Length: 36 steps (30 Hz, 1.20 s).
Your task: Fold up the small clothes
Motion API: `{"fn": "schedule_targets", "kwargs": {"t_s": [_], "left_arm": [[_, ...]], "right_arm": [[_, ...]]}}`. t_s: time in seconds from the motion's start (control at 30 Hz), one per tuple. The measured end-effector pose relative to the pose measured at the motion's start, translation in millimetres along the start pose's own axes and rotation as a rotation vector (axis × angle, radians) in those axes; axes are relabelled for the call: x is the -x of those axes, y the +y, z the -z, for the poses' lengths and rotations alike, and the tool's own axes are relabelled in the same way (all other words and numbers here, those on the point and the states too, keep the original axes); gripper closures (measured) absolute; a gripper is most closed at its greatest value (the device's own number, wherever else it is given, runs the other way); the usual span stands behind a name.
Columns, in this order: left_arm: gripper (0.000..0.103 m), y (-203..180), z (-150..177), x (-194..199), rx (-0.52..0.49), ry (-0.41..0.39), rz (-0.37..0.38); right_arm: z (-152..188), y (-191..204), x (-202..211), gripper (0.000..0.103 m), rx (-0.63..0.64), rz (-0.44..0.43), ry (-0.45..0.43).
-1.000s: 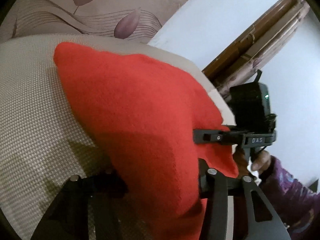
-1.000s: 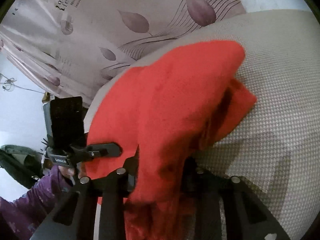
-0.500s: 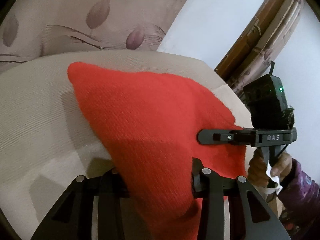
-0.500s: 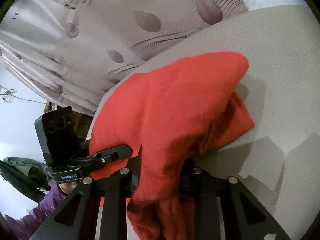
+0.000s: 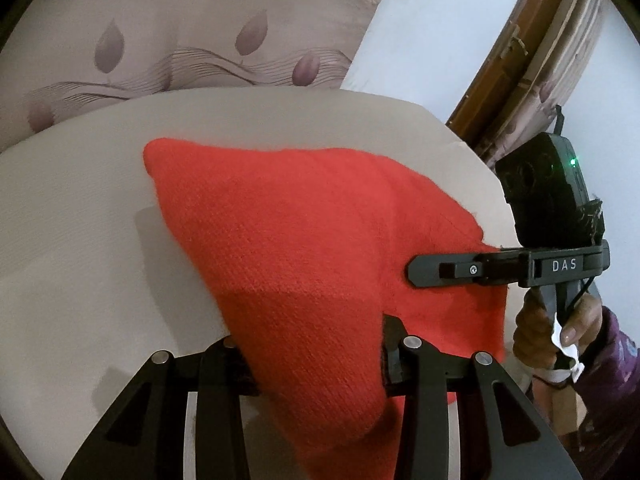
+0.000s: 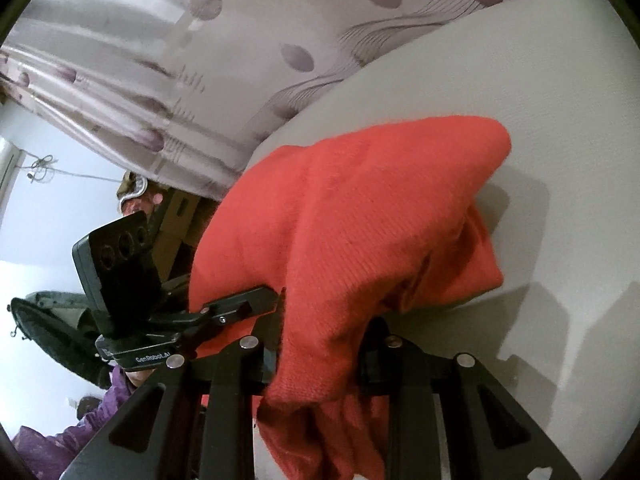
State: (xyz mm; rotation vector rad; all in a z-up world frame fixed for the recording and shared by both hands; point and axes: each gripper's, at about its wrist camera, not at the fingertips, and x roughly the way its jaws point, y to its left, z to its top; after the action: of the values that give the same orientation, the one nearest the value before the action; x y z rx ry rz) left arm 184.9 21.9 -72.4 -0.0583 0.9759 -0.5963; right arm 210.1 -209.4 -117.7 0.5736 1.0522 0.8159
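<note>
A red knit garment (image 5: pixel 300 232) is lifted at its near edge off the beige cloth-covered surface (image 5: pixel 80 220), while its far corner still lies there. My left gripper (image 5: pixel 316 344) is shut on the near edge, the knit bunched between its jaws. My right gripper (image 5: pixel 416 270) pinches the same edge to the right, held by a hand (image 5: pixel 560 320). In the right wrist view the red garment (image 6: pixel 360 208) drapes over and between the jaws of my right gripper (image 6: pixel 320 332), with folds hanging below. My left gripper (image 6: pixel 240 304) grips the edge at the left.
A curtain (image 5: pixel 200 40) with leaf prints hangs behind the surface. A white wall and a wooden frame (image 5: pixel 520 60) stand at the right. A purple sleeve (image 6: pixel 60 440) shows at the lower left. The beige surface (image 6: pixel 560 160) stretches right of the garment.
Both grippers have drawn back and risen with the garment's edge. More of the beige surface and curtain shows beyond the garment, and its far corner looks farther away.
</note>
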Motion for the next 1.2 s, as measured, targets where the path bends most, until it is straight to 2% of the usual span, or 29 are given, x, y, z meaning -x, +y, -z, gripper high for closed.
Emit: {"fn": "schedule_targets", "kwargs": {"t_s": [0.17,0.43,1.2], "left_arm": [[0.063,-3,31,15,-0.008,-0.007,-0.045],[0.063,-6,57,17,-0.016,-0.02,-0.07],[0.063,-6,80,18,0.006,-0.033,-0.076]], "right_arm": [[28,10,-7,0.079,-0.01,-0.009,0.01],[57,17,-13,0.079,-0.039,-0.006,0.006],[72,17,-20,0.079,-0.065,-0.005,0.016]]}}
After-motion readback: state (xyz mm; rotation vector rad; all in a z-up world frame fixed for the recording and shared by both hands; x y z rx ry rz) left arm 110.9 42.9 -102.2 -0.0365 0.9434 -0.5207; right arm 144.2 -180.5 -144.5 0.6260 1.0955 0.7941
